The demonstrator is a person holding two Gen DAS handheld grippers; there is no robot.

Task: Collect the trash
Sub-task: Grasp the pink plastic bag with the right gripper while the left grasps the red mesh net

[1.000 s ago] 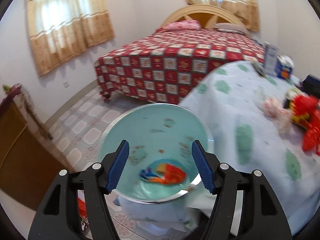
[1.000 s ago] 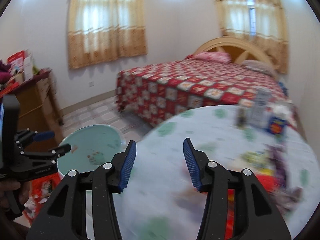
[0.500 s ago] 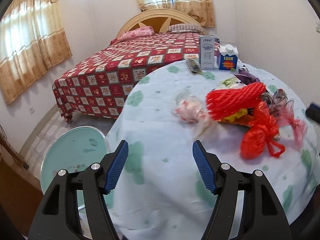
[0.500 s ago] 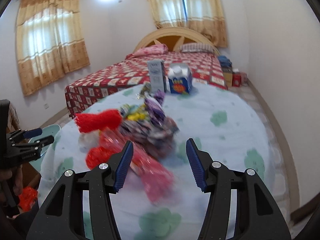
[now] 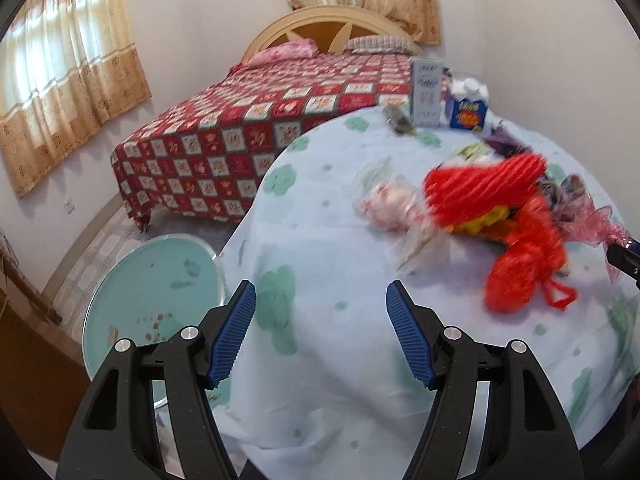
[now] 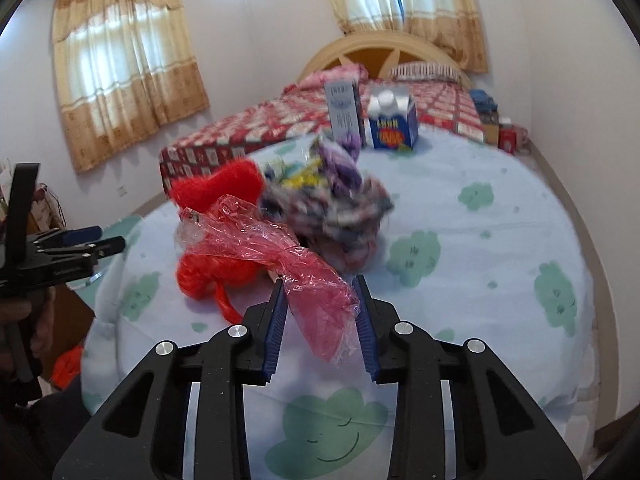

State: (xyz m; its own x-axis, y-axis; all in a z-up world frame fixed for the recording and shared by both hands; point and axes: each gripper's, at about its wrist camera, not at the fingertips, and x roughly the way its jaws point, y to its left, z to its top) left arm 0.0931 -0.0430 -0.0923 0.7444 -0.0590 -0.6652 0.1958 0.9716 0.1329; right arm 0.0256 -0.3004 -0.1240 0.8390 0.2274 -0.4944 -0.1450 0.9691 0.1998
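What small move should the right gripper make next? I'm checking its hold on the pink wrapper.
Probably finish closing, then lift. The right gripper is closing with the crumpled pink plastic wrapper between its fingers, on the tablecloth beside the red foam net. The left gripper is open and empty.

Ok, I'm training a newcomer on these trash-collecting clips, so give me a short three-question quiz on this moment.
1. True or false: the left hand-held gripper has something between its fingers.
2. What lies between the fingers of the right hand-held gripper? A) blue carton B) pink plastic wrapper C) red foam net
3. Fill in: the blue carton stands beside a tall ____ box at the table's far edge.

Key
1. False: only the tablecloth shows through the gap.
2. B, the pink plastic wrapper; the jaws are closing around it.
3. Grey: the grey box.
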